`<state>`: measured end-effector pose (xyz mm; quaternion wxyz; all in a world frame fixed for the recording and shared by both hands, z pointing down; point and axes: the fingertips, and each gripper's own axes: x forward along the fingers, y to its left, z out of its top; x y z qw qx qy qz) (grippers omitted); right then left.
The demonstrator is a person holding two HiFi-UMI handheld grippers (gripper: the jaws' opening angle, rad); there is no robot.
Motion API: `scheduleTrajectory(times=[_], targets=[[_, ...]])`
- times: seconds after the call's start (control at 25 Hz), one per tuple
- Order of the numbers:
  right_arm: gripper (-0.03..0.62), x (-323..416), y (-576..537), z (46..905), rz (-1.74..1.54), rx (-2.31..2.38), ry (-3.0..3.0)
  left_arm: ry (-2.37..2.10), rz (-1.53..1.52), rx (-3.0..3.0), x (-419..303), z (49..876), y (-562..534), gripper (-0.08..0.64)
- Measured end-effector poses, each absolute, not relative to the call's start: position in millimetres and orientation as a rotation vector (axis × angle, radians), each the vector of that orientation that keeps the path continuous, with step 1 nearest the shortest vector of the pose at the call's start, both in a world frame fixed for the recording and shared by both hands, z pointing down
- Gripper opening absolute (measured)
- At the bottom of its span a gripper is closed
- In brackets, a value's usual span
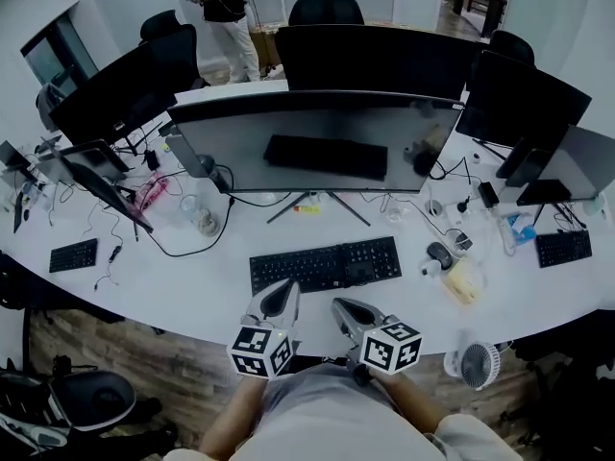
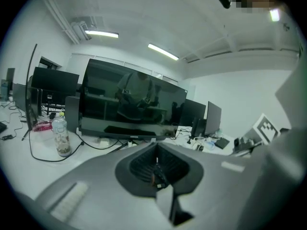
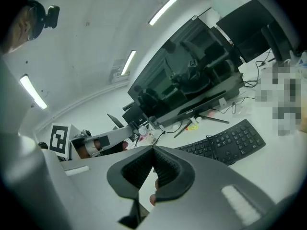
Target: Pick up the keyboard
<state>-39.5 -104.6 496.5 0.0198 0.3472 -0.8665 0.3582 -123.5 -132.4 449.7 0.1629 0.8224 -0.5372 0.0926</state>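
The black keyboard point(image 1: 325, 264) lies flat on the white desk point(image 1: 192, 286), in front of the wide monitor. Both grippers hover at the desk's near edge, just short of the keyboard. My left gripper point(image 1: 288, 288) is shut and holds nothing; in the left gripper view its jaws point(image 2: 156, 146) meet at the tips and the keyboard is out of sight. My right gripper point(image 1: 339, 306) is shut and empty as well. In the right gripper view the closed jaws point(image 3: 153, 148) point left of the keyboard point(image 3: 225, 140), with the left gripper point(image 3: 96, 145) alongside.
A wide dark monitor point(image 1: 317, 142) stands behind the keyboard on a thin stand. A mouse point(image 1: 439, 254) lies right of the keyboard, a bottle point(image 1: 205, 221) and a black cable to its left. Small keyboards point(image 1: 73, 255) point(image 1: 563, 247) flank the desk. A fan point(image 1: 474, 363) stands near right.
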Motion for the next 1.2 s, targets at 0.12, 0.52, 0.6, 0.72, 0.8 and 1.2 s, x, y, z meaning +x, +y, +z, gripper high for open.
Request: scheduleTrajectory(times=[0.12, 0.52, 0.6, 0.72, 0.8, 1.2], targets=[[-0.002, -40.6, -109.9, 506.7, 1.163, 1.109, -2.656, -1.515, 0.293, 2.352, -126.8, 455.3, -141.6, 0.0], [-0.002, -45.9, -128.0, 570.5, 1.508, 1.17, -2.471, -1.383, 0.501, 2.417, -119.4, 495.4, -189.8, 0.0], [-0.002, -46.9, -132.2, 584.9, 1.581, 1.183, -2.431, -1.356, 0.54, 2.417, -118.3, 503.4, -200.1, 0.0], [-0.002, -47.6, -134.8, 606.0, 1.658, 1.222, -2.356, -1.317, 0.569, 2.401, -116.8, 516.5, -209.1, 0.0], [-0.002, -43.9, -136.6, 616.6, 1.709, 1.253, -2.314, -1.298, 0.592, 2.393, -114.0, 526.1, -214.3, 0.0], [-0.002, -43.1, -153.0, 664.5, 1.94, 1.347, -2.139, -1.225, 0.718, 2.407, -110.5, 558.0, -248.2, 0.0]])
